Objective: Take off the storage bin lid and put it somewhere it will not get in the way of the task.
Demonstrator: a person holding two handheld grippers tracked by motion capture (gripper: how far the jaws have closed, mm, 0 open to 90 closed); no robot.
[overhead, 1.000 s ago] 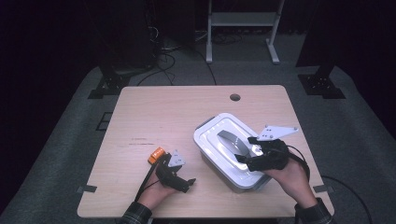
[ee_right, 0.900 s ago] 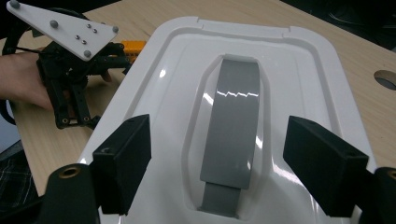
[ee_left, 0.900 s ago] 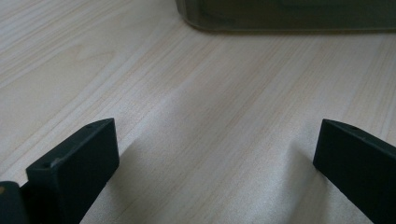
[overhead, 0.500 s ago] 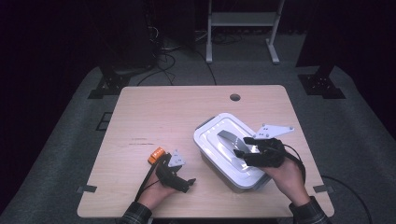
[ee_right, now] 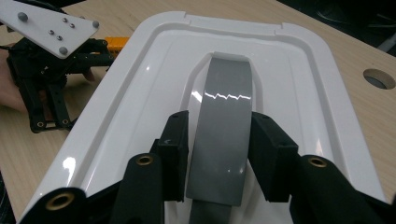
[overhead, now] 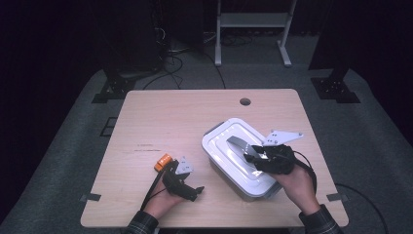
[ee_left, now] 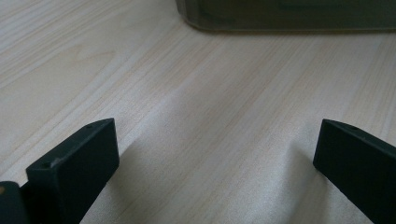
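Item: white lidded box stood at 4 o'clock on the wooden table, lid on.
Handle: grey handle arched along the lid's middle.
Right gripper: right gripper sat over the lid; its jaws had just been closing, with the handle between them, pads at or just beside its edges.
Left gripper: left gripper rested at 7 o'clock, jaws wide, holding nothing.
Done: handle straddled, grip apparently near complete.
Left: lifting, judged not yet begun.
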